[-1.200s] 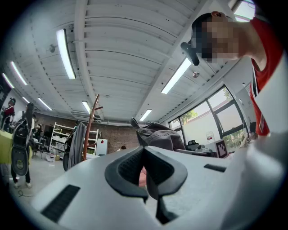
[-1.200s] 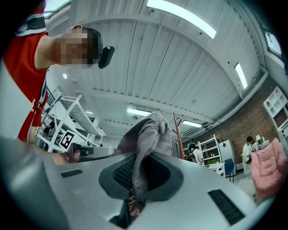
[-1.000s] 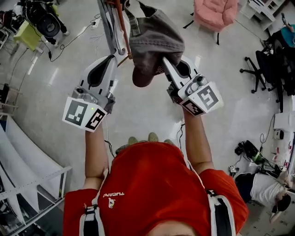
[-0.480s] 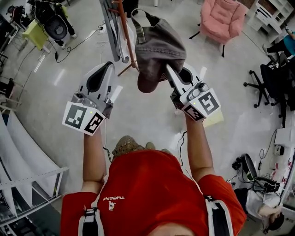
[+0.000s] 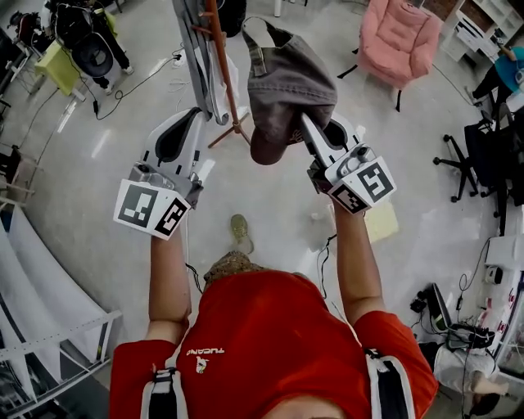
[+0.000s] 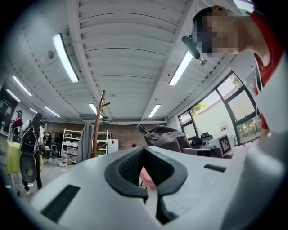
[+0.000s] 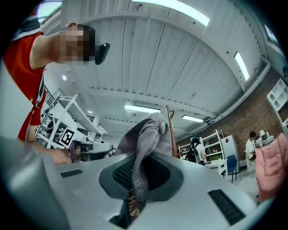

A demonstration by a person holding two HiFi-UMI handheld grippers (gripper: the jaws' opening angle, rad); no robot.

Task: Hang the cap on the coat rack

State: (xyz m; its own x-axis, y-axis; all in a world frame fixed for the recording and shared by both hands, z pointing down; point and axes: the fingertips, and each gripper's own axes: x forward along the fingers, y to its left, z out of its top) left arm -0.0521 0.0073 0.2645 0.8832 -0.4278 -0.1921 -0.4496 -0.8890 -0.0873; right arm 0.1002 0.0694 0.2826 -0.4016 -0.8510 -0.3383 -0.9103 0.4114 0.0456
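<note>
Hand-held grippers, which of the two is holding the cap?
The right hand-held gripper, jaws shut on the grey cap; the left hand-held gripper holds nothing.

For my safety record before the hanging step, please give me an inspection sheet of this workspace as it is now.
Surface: pale shiny floor; no table seen.
Job's things: grey cap held up beside the brown coat rack, not yet on a peg.
Clutter: yellow sheet on the floor; grey garment at the rack.
Grippers: right hand-held gripper shut on the cap; left hand-held gripper shut, empty.
Cables: black cable across the floor; another cable near the person's feet.
Surroundings: pink armchair, black office chair, white shelves.
</note>
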